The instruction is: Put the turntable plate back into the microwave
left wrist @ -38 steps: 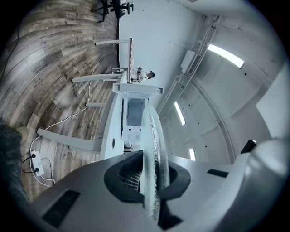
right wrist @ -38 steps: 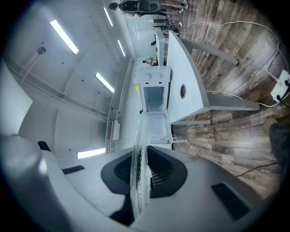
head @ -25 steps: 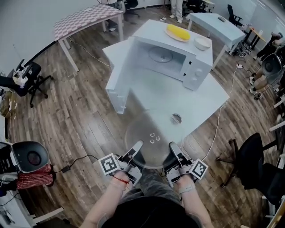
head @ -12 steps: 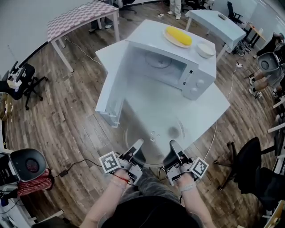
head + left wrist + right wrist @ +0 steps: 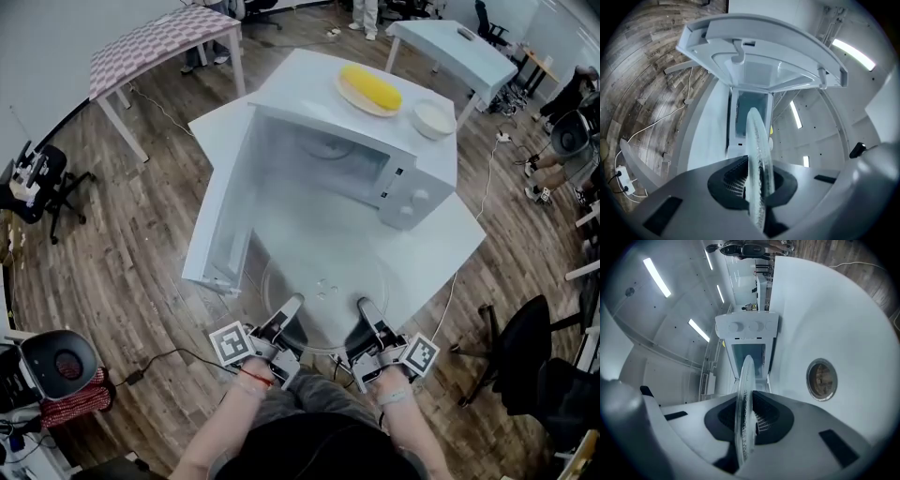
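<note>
White table point(image 5: 441, 239) carried the microwave point(image 5: 412, 178) with its door point(image 5: 220, 220) open, while above the table's near edge the left gripper point(image 5: 284, 314) and right gripper point(image 5: 367, 317), jaws clamped on its near rim, held the turntable plate point(image 5: 323, 286) level, presumably for flat entry.

**Plate clamped edge-on, microwave at twelve**

Our right gripper point(image 5: 750, 423) grips the glass turntable plate point(image 5: 744, 385), which stands edge-on between the jaws. At twelve o'clock we face the microwave point(image 5: 747, 333). At three o'clock a round grommet point(image 5: 821, 379) sits in the white table point(image 5: 825, 310).
</note>
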`<state>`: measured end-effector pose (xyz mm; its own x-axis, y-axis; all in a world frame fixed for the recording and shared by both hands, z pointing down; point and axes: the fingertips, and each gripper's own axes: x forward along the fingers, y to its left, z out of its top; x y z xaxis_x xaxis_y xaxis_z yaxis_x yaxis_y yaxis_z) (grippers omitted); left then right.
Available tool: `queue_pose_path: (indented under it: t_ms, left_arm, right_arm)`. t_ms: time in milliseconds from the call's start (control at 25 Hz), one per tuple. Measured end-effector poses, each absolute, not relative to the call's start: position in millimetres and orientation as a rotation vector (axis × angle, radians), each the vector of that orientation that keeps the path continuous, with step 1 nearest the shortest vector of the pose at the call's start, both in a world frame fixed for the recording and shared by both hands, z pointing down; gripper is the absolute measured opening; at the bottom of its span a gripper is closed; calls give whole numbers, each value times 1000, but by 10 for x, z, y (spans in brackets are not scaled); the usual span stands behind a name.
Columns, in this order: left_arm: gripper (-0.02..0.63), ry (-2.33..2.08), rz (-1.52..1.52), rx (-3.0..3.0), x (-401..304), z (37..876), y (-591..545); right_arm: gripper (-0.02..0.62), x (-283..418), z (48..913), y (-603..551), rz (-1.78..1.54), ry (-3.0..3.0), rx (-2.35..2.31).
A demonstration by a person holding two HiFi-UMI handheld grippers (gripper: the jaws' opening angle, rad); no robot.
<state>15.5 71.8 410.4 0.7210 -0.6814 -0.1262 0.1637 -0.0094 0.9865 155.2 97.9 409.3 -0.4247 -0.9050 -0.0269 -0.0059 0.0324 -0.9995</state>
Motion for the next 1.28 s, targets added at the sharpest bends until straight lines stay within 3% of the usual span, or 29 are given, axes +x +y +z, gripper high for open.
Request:
queue_pose_path:
  t_ms: [1280]
  left_arm:
    - [32, -432, -695, 1405, 395, 4150, 49]
  right_arm:
    - [39, 1732, 4111, 284, -1485, 1529, -999]
